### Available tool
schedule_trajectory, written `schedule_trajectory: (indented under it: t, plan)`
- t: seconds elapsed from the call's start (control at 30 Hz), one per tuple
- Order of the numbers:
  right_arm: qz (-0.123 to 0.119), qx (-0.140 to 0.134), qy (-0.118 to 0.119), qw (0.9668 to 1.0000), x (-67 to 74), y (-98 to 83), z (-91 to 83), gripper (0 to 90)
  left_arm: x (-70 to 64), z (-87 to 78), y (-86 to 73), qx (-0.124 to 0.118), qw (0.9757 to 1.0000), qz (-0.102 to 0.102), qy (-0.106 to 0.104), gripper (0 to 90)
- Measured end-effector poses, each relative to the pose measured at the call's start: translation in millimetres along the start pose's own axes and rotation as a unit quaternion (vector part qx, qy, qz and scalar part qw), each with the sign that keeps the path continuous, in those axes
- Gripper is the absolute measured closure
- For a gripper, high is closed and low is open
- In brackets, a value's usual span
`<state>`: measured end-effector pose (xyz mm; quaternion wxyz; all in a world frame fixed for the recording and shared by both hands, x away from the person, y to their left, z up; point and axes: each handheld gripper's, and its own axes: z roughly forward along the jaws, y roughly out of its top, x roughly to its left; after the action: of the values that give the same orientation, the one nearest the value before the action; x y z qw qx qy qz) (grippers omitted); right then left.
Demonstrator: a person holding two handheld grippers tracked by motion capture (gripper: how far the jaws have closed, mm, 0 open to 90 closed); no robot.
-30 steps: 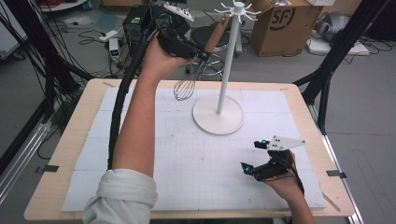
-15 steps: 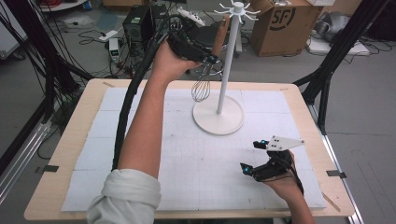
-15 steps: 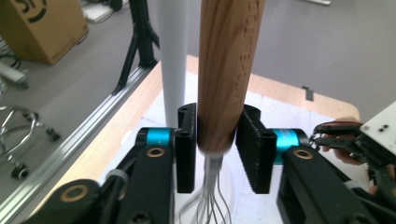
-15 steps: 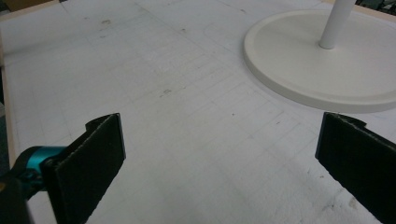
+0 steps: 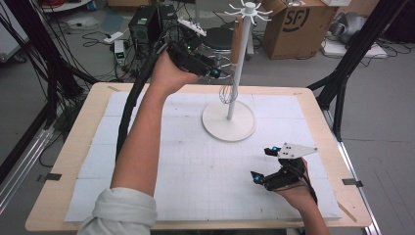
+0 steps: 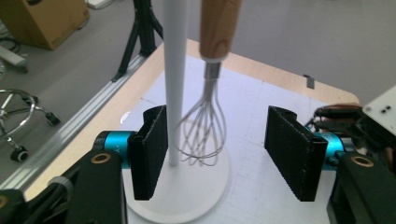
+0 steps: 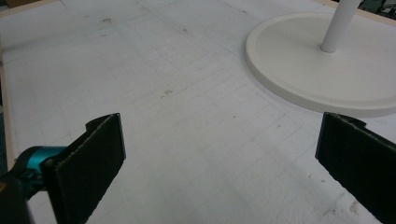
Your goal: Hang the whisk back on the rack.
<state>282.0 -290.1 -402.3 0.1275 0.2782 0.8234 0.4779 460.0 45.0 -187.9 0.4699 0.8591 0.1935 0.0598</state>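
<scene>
A whisk with a wooden handle (image 5: 237, 40) and a wire head (image 6: 203, 136) hangs upright from a hook at the top of the white stand (image 5: 234, 90), close beside its pole (image 6: 175, 70). My left gripper (image 5: 218, 73) is held high at the pole, just left of the whisk. Its jaws have just been opening. In the left gripper view (image 6: 215, 154) the wire head shows in the gap with neither pad touching it. My right gripper (image 5: 264, 164) rests open on the mat at the front right, nothing between its jaws (image 7: 224, 163).
The stand's round base (image 5: 229, 122) sits on the white gridded mat (image 5: 186, 161) at the table's back centre. Beyond the table's far edge stand a cardboard box (image 5: 298, 24), a stool and cables. Black frame legs rise at both sides.
The left gripper carried the whisk right and up to the stand's top. Its jaws then opened, and the whisk now hangs free on the hook. The right gripper stayed put.
</scene>
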Motion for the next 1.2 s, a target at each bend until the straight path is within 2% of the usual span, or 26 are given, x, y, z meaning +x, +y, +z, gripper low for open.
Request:
schedule_trajectory:
  t: [0.07,0.23,0.37,0.43,0.53,0.67,0.7,0.8,0.97,1.03,1.1,1.2]
  plan:
    - [0.001,0.0,0.0,1.0,0.2,0.4,0.0,0.5,-2.5,-0.8,-2.8,-0.004,1.0,-0.003,-0.003,37.7]
    - [0.002,0.002,-0.002,1.0,0.2,0.4,0.7,0.5,-10.0,-5.0,-7.2,0.004,0.9999,0.009,0.005,31.0]
    - [0.0,0.003,-0.001,1.0,0.7,0.9,1.4,0.5,-14.5,-8.6,-10.6,0.002,0.9999,0.015,-0.001,27.8]
    - [0.0,0.005,-0.001,1.0,0.8,0.7,1.9,0.5,-16.7,-9.7,-12.9,0.006,0.9999,0.013,0.0,25.0]
    - [-0.001,0.005,-0.001,1.0,0.4,0.5,1.9,0.5,-19.2,-11.2,-18.2,0.002,1.0,0.006,0.005,18.1]
    - [-0.001,0.005,-0.001,1.0,0.3,0.5,2.0,0.5,-20.7,-15.1,-26.7,-0.005,0.9999,0.0,0.013,13.3]
    - [0.0,0.006,-0.001,1.0,0.4,0.5,2.1,0.5,-20.3,-15.9,-28.5,0.002,0.9999,0.005,0.016,12.0]
    - [0.0,0.005,-0.002,1.0,0.3,0.5,2.3,0.5,-21.7,-16.2,-33.2,0.018,0.9996,0.002,0.023,5.7]
    - [0.001,0.006,-0.002,1.0,0.0,0.5,2.3,0.5,-27.4,-18.7,-40.2,0.025,0.9996,0.006,0.011,5.7]
    - [0.0,0.007,-0.002,1.0,-0.1,0.4,2.4,0.5,-29.1,-20.2,-44.0,0.013,0.9999,0.009,0.003,4.7]
    - [0.001,0.008,-0.002,1.0,0.0,0.5,2.3,0.5,-29.4,-20.6,-50.1,0.001,1.0,0.002,-0.009,4.2]
    - [0.0,0.007,-0.003,1.0,0.0,0.4,2.8,0.5,-31.9,-19.3,-60.5,0.006,0.9999,0.001,-0.01,4.1]
